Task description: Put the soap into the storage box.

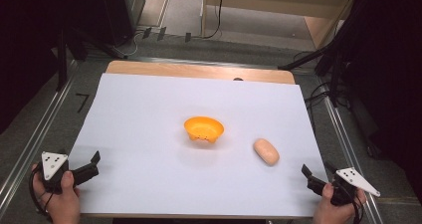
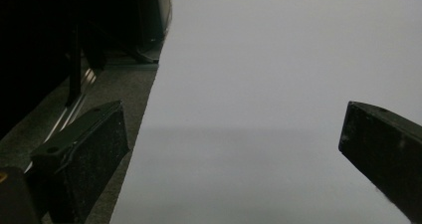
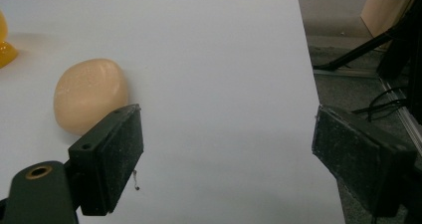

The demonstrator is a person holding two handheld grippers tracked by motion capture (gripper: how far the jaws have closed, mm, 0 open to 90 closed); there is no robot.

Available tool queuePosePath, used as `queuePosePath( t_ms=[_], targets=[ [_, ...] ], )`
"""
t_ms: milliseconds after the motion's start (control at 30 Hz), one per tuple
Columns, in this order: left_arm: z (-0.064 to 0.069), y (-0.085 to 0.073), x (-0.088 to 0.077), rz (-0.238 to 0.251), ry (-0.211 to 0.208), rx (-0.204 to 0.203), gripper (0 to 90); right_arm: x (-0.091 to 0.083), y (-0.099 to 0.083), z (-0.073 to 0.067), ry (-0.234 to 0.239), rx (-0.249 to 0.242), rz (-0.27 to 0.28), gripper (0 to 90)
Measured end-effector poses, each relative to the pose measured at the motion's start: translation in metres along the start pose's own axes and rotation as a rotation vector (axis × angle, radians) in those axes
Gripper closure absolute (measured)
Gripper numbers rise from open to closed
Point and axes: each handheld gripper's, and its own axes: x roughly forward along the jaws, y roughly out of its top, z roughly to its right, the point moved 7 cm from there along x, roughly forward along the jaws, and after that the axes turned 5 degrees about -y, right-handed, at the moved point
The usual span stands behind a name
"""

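An orange bowl (image 1: 203, 128) sits near the middle of the white sheet (image 1: 149, 109). A pale tan, bread-like lump (image 1: 266, 151) lies to its right, also seen in the right gripper view as the lump (image 3: 89, 94) beyond the left jaw, with the bowl's edge (image 3: 4, 40) at far left. My left gripper (image 1: 94, 160) rests at the sheet's front left corner, open and holding nothing (image 2: 234, 144). At the front right edge my right gripper (image 1: 309, 176) is open and empty (image 3: 226, 159), short of the lump.
The sheet covers a wooden table (image 1: 199, 70) with metal rails (image 1: 343, 134) along both sides. Dark stands and cables (image 1: 323, 64) surround the table. Grey floor (image 2: 109, 84) lies past the sheet's left edge.
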Motion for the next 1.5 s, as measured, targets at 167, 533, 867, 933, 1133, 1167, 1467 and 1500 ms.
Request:
queuePosePath(
  t_ms=[167, 533, 867, 933, 1133, 1167, 1467, 1500],
  targets=[
    [0.000, 0.000, 0.000, -0.001, -0.001, -0.001, 0.0, 0.001, 0.000, 0.000, -0.015, -0.018, -0.006, 12.4],
    [0.001, 0.000, 0.001, -0.014, 0.005, 0.009, 0.0, 0.006, -0.001, 0.003, 0.001, -0.039, -0.136, 4.5],
    [0.002, 0.000, 0.002, -0.015, 0.004, 0.021, 0.0, 0.010, 0.003, -0.005, -0.013, -0.208, -0.341, 0.0],
    [0.002, 0.000, 0.002, -0.018, 0.001, 0.022, 0.0, 0.012, 0.009, -0.011, 0.004, -0.234, -0.396, 0.0],
    [0.002, -0.001, 0.002, -0.024, 0.000, 0.022, 0.0, 0.021, 0.016, -0.020, 0.005, -0.297, -0.497, 0.0],
    [0.002, -0.001, 0.003, -0.024, -0.001, 0.021, 0.0, 0.022, 0.017, -0.021, 0.007, -0.303, -0.516, 0.0],
    [0.002, -0.001, 0.003, -0.030, -0.006, 0.021, 0.0, 0.036, 0.029, -0.034, 0.016, -0.360, -0.626, 0.0],
    [0.002, -0.001, 0.003, -0.030, -0.006, 0.020, 0.0, 0.038, 0.031, -0.038, 0.019, -0.376, -0.647, 0.0]
  ],
)
